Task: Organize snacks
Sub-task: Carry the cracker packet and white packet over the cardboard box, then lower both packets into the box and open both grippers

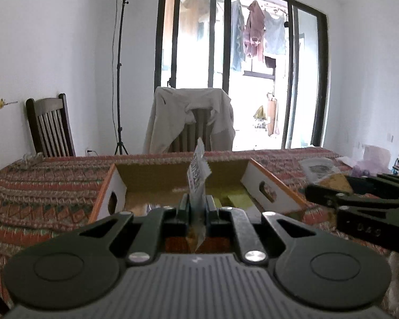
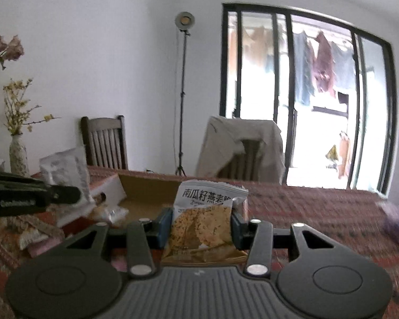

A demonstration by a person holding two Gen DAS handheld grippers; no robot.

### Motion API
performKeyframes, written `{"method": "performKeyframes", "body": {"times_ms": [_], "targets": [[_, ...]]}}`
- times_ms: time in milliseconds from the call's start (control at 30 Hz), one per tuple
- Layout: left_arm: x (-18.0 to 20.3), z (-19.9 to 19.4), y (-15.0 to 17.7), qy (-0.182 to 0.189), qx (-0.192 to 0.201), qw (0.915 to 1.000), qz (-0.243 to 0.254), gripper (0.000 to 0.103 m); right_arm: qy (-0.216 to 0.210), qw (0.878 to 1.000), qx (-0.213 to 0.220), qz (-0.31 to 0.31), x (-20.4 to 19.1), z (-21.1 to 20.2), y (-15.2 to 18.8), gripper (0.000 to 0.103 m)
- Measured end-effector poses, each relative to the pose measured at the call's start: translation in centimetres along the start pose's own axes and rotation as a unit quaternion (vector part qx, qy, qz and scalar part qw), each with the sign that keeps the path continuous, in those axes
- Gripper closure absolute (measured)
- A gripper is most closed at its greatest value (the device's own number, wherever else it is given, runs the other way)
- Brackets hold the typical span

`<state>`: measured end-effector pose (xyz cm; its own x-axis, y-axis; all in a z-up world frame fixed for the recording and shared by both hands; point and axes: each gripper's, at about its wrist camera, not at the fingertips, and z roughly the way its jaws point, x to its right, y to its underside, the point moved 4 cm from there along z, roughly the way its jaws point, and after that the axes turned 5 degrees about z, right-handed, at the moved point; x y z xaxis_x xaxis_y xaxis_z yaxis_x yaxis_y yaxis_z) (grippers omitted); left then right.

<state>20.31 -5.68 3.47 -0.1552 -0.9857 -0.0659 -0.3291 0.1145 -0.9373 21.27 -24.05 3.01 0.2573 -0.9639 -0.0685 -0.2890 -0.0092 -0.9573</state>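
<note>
A bright room with white walls and a tall dark-framed glass door (image 1: pixel 239 66), laundry hanging beyond it, lies behind a long table under a red patterned cloth (image 1: pixel 40 186). On the far side stand a wooden chair (image 1: pixel 50 127), a lamp on a stand (image 1: pixel 121 66) and a second chair draped with a pale jacket (image 1: pixel 188 119). On the cloth sits an open cardboard box (image 1: pixel 151 178) with white sides and hand holes, its mouth facing up, presumably the place where the snacks are meant to be gathered; something yellow lies on its floor.

The left gripper (image 1: pixel 198 207) has its jaws pressed together on a thin white snack packet (image 1: pixel 198 172), held edge-on and standing upright just before the box's near wall. A pinch on the flat seam probably keeps so slim a packet from slipping and lets it go in narrow side first.

The right gripper (image 2: pixel 202 226) pinches a wider oat-crisp packet (image 2: pixel 204 220) across its sides, printed face to the camera, the jaws partly spread only because the bag fills the gap between them. It hangs above the cloth, right of the box, so that both loads seem ready for delivery together.

More loose wrappers (image 2: pixel 32 234) lie on the cloth left of the box, near a crumpled white bag (image 2: pixel 63 172) and a vase of dried flowers (image 2: pixel 18 156), so I judge the sorting unfinished
</note>
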Motion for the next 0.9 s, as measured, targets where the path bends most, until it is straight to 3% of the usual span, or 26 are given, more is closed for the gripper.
{"method": "performKeyframes", "body": {"times_ms": [333,633,900], "targets": [[-2.3,5.4,-2.1,-0.016,-0.003,0.9994,-0.029,0.092,0.003,1.000,-0.007,0.021,-0.7,7.5,-3.2,0.059],[-4.3,9.3,-0.5,-0.041,-0.028,0.9978,-0.043,0.092,0.001,0.998,-0.018,0.057,-0.1,11.8,-0.9,0.059],[-4.9,11.3,1.2,-0.031,-0.062,0.9967,-0.042,0.092,0.004,0.998,-0.055,0.037,-0.8,13.3,1.0,0.059]]}}
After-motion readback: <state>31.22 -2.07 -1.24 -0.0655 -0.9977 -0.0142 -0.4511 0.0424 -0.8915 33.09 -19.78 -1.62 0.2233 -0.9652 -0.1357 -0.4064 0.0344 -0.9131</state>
